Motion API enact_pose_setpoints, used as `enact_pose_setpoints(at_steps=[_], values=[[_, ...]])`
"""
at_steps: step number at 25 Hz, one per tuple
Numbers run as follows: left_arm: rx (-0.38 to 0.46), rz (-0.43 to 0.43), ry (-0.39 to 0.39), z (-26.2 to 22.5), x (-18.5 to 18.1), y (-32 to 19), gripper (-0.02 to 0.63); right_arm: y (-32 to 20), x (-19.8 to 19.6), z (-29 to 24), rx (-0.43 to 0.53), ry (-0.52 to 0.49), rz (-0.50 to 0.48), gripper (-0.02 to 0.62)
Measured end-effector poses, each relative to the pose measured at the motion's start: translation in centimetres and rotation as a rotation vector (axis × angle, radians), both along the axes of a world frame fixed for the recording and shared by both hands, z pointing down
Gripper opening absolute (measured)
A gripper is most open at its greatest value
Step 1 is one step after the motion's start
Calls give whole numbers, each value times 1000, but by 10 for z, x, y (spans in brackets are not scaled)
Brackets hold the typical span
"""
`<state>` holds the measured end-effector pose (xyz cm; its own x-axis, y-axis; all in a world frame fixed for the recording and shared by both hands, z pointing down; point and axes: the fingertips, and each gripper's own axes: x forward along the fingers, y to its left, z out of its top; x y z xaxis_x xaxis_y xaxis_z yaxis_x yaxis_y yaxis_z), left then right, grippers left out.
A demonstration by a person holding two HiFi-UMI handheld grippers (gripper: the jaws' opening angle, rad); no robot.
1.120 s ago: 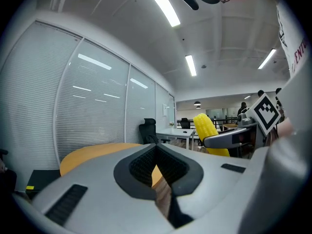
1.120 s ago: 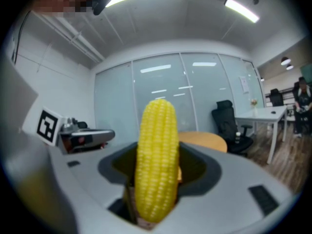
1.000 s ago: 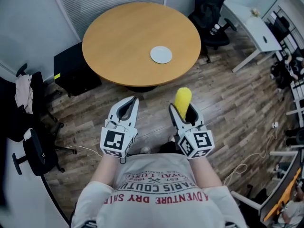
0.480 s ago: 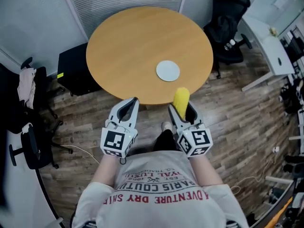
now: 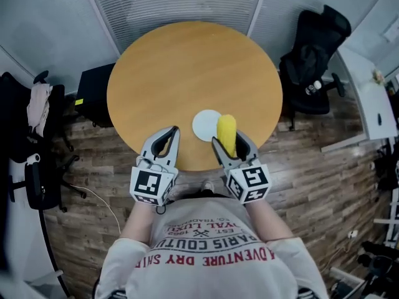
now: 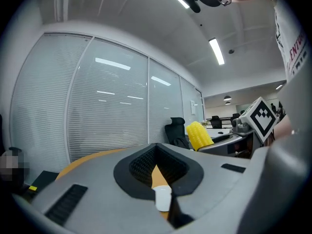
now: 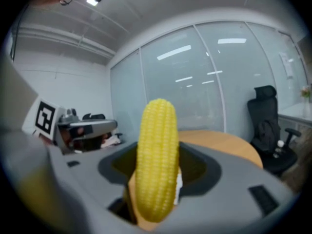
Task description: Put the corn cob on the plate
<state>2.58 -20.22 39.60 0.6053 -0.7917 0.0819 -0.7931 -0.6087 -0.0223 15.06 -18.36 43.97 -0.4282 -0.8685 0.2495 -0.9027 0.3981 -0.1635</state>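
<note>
Holding the corn cob (image 5: 225, 131), likely stiff and light, by its base, your right gripper (image 5: 227, 141) hovers at three o'clock of the plate (image 5: 203, 124); left gripper (image 5: 167, 136) closed, empty.

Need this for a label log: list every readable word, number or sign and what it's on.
"PARIS COUTU": shirt, upside down, cut off.
"ADVENTURE DRY": shirt, next line; remainder unclear.
Smaller shirt print: unreadable.
Cubes on left gripper and right gripper: square patterns, no words.
</note>
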Motion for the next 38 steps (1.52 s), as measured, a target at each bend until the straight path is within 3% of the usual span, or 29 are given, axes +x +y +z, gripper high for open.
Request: enact_pose_setpoints(at_steps=[5, 10, 22, 29, 38], values=[[-1, -94, 19, 7, 18, -30, 32, -40, 22, 17, -58, 14, -84, 264], [-23, -143, 23, 22, 9, -50, 32, -68, 22, 46, -141, 14, -119, 264], [-136, -140, 40, 79, -16, -94, 32, -100, -2, 182, -497, 127, -147, 264], [-213, -122, 9, 112, -21, -112, 32, -120, -4, 241, -619, 185, -126, 264], [-270, -118, 0, 135, -22, -124, 32, -122, -9, 275, -723, 217, -126, 264]])
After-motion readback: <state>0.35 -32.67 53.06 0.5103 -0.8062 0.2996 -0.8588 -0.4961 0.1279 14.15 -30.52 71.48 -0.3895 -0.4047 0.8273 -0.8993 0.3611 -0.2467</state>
